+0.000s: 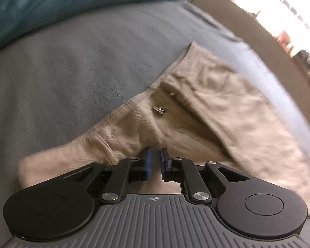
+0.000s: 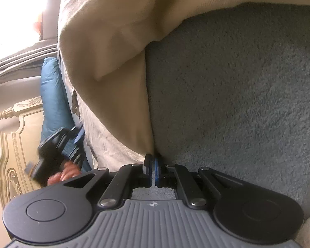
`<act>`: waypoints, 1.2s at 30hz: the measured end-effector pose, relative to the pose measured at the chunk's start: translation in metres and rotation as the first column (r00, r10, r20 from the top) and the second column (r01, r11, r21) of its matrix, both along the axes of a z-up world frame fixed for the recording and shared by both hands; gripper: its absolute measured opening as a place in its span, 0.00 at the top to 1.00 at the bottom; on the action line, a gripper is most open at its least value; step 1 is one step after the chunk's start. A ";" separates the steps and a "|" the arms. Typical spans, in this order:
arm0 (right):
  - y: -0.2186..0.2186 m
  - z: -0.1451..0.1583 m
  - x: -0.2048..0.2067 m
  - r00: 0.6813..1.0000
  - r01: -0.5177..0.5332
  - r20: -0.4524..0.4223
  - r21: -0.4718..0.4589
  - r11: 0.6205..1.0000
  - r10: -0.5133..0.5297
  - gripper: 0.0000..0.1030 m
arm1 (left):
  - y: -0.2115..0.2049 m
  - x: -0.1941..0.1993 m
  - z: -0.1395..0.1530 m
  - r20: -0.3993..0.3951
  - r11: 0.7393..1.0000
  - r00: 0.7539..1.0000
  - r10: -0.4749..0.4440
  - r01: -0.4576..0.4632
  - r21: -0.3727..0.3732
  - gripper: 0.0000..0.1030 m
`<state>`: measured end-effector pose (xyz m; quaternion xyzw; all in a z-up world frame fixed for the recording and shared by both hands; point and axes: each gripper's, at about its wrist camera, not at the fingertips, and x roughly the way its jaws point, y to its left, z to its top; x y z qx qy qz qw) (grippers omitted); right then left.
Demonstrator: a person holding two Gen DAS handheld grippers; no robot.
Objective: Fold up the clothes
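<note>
the right gripper (image 2: 153,170) has its jaws clamped on the hem of the beige cotton trousers (image 1: 206,107), anchoring it to the grey fleece blanket (image 1: 82,66); the left gripper (image 1: 155,165) has its jaws near-closed at the waistband, grip uncertain.

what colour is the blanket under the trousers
The blanket is grey-blue and fuzzy, clearest in the right wrist view.

Both grippers, left gripper (image 1: 155,161) and right gripper (image 2: 152,166): black linkage arms, silver screws, blue pads, seemingly grey ribbed bodies.

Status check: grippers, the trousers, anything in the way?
Left gripper shut at the waistband; grip unclear. Right gripper shut on the beige trousers. They lie unfolded on the grey blanket. Nothing in the way.
</note>
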<state>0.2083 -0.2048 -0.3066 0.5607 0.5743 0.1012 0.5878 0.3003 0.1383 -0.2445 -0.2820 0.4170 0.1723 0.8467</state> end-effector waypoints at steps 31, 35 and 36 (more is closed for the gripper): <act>-0.130 0.100 -0.061 0.971 0.035 0.240 -0.163 0.986 0.006 0.73 | -0.179 -0.124 0.058 0.004 0.887 0.914 -0.405 0.391 0.244 0.62; -0.184 0.127 -0.085 0.963 0.140 0.263 -0.328 0.934 -0.051 0.71 | -0.195 -0.142 0.053 -0.033 0.862 0.893 -0.449 0.442 0.250 0.61; -0.200 0.130 -0.092 0.963 0.175 0.258 -0.362 0.916 -0.082 0.67 | -0.199 -0.145 0.052 -0.043 0.855 0.887 -0.459 0.454 0.252 0.61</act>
